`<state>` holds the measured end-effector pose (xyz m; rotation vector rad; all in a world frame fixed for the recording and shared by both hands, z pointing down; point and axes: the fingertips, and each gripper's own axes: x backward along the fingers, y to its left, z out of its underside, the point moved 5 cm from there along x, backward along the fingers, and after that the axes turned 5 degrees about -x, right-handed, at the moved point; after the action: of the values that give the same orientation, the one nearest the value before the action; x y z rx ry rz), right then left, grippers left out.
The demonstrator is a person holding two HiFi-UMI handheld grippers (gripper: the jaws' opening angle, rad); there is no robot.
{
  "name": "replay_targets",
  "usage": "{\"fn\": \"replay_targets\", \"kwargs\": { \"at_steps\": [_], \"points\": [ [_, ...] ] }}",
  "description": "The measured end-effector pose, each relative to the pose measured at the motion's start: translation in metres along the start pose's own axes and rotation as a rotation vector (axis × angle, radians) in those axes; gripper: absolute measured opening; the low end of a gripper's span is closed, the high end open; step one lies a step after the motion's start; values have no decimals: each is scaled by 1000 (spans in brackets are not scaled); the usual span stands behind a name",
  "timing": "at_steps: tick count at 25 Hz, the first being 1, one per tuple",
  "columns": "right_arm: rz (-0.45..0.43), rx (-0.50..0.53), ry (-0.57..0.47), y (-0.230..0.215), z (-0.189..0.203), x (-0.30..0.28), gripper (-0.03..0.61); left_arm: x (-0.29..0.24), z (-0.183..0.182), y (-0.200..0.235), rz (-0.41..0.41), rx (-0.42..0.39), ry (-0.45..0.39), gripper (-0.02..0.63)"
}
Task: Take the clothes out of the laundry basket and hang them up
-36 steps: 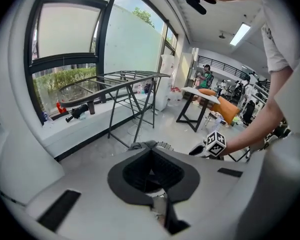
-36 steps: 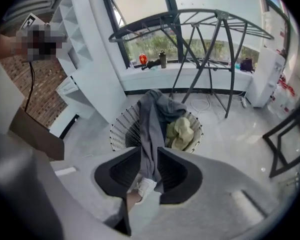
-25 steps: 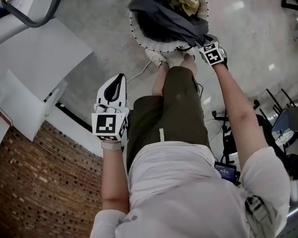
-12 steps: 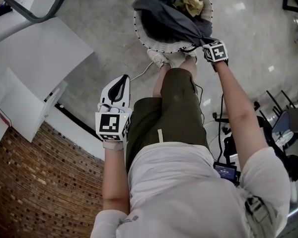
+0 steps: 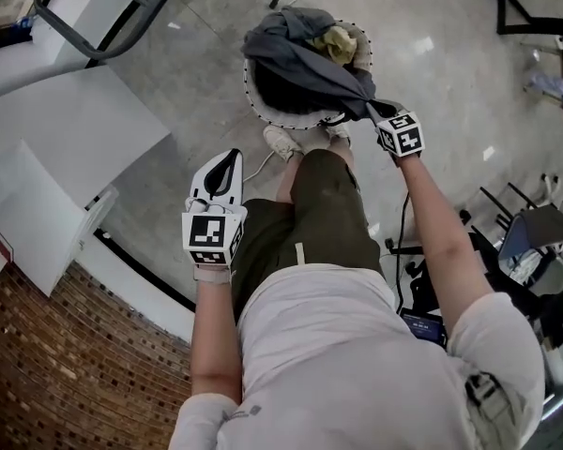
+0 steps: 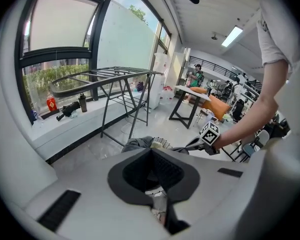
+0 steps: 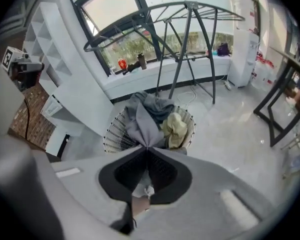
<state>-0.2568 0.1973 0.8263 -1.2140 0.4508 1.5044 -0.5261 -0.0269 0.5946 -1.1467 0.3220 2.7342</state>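
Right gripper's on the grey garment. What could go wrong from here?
1. The right gripper pinches just a bit of the grey garment; it could slip free under load.
2. The yellow garment lies against it and may be dragged out of the basket.

The right tool [image 7: 146, 151] has its jaws pinched on a fold of the grey garment [image 7: 142, 124], drawn taut from the white laundry basket [image 7: 115, 134] on the floor [image 7: 230, 129]. A pale yellow cloth [image 7: 176, 128] lies in the basket's right side. A drying rack [image 7: 190, 39] stands far behind.
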Motion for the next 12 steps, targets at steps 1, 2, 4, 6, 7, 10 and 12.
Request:
{"fn": "replay_targets", "kwargs": {
  "at_steps": [1,2,4,6,7,10,12],
  "points": [
    [9,7,-29,4,-7,12,15,2,-4,0,4,-9,-8,2],
    [16,9,-63,9,-15,24,15,4,-7,0,8,-18,-17,2],
    [26,3,-141,19,-33,48,14,8,-13,1,16,-34,-36,2],
    [34,2,-219,30,-50,74,14,12,-17,0,26,-50,-53,2],
    [41,9,-252,35,-58,85,12,13,-18,0,30,-59,-59,2],
    [74,35,-337,47,-82,118,8,15,-24,-1,42,-83,-83,2],
    [83,24,-421,52,-101,143,5,15,-32,0,50,-97,-107,2]
  ]
}}
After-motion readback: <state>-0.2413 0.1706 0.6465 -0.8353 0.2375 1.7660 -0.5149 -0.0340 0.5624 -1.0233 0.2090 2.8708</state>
